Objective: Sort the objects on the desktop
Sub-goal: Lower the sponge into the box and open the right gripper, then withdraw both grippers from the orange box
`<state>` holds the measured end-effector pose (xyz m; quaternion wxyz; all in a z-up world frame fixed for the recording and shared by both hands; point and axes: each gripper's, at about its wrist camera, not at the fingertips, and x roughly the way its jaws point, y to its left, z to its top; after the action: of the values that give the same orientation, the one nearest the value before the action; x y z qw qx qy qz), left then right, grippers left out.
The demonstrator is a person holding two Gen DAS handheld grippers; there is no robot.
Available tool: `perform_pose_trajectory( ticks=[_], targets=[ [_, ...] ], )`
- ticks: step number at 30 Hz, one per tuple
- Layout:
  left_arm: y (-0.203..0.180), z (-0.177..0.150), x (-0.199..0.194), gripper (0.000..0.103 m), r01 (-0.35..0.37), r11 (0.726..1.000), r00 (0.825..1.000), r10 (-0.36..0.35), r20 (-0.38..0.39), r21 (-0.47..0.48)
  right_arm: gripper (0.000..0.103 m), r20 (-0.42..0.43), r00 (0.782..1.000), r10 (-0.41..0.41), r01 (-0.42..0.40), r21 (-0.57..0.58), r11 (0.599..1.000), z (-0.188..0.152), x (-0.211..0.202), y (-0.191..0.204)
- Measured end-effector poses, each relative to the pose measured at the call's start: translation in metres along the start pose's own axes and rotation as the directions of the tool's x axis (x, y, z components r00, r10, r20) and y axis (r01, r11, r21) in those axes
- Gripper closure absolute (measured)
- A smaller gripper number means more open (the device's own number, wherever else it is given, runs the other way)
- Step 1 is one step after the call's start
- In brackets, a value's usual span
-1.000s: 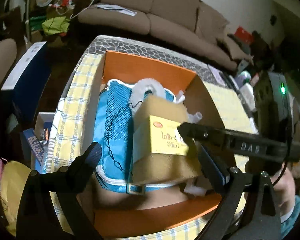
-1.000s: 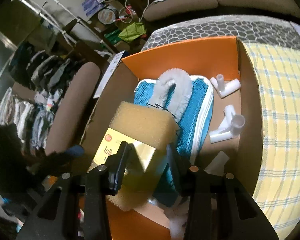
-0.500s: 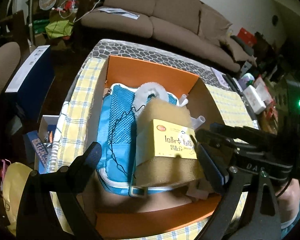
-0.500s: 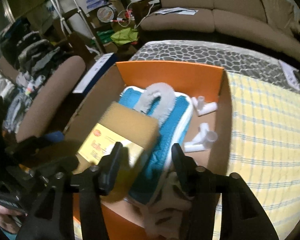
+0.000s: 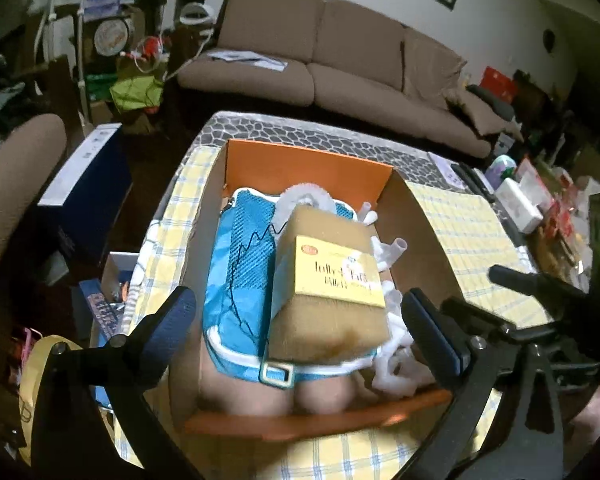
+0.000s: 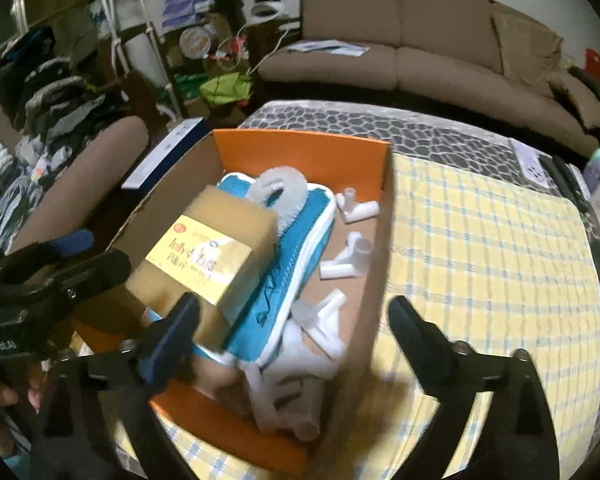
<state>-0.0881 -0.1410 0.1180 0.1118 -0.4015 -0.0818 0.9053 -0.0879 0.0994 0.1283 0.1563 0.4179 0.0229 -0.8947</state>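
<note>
Orange cardboard box [image 5: 308,164] sits on a yellow checked tablecloth [image 5: 472,232], open top, brown inner walls. Inside, a tan sponge block [image 5: 324,320] lies on top of a blue mesh pouch [image 5: 240,264]; the block's long axis runs from the near wall toward the far orange wall, roughly along the box's length, its far end tipped up a little in the right wrist view. A yellow label [image 5: 338,276] wraps the block's middle, with a red round logo at its far corner and dark print reading something like "lolly", the rest too blurred to read. The pouch's long axis runs the same way, white piping around the edge, a white buckle at the near end. A white fuzzy arched piece [image 6: 280,188] rests at the far end of the pouch, and white plastic pipe fittings [image 6: 352,256] lie on the box floor beside the pouch. Left gripper [image 5: 300,320] jaws opening, wide, the block seen between the fingers but pads clear of it. Right gripper [image 6: 296,320] jaws opening too, spread wide, nothing pinched, hanging over the near end of the box. Lettering on the other gripper body in the right wrist view is unreadable.
</note>
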Motion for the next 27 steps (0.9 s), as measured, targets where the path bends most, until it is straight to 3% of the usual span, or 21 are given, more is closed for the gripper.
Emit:
perform_pose_trajectory(
  ticks=[3,9,18,27],
  targets=[
    [0.001,-0.016,-0.014,0.000,-0.012,1.000,0.999,0.013,0.036,-0.015,0.000,0.033,0.997,-0.074,0.075,-0.011,0.997,-0.012,-0.012,-0.005],
    [0.006,-0.048,-0.040,0.000,-0.011,0.999,0.996,0.015,0.086,-0.050,0.000,0.079,0.992,-0.095,0.088,0.079,0.993,-0.036,-0.040,-0.030],
    [-0.011,-0.094,-0.055,0.000,-0.076,0.997,0.993,0.075,0.087,0.019,0.000,0.044,0.982,-0.183,0.176,0.127,0.976,-0.087,-0.056,-0.044],
    [-0.026,-0.115,-0.057,0.000,-0.092,0.994,0.992,0.086,0.089,0.067,0.000,0.014,0.986,-0.164,0.158,0.191,0.969,-0.123,-0.066,-0.051]
  ],
)
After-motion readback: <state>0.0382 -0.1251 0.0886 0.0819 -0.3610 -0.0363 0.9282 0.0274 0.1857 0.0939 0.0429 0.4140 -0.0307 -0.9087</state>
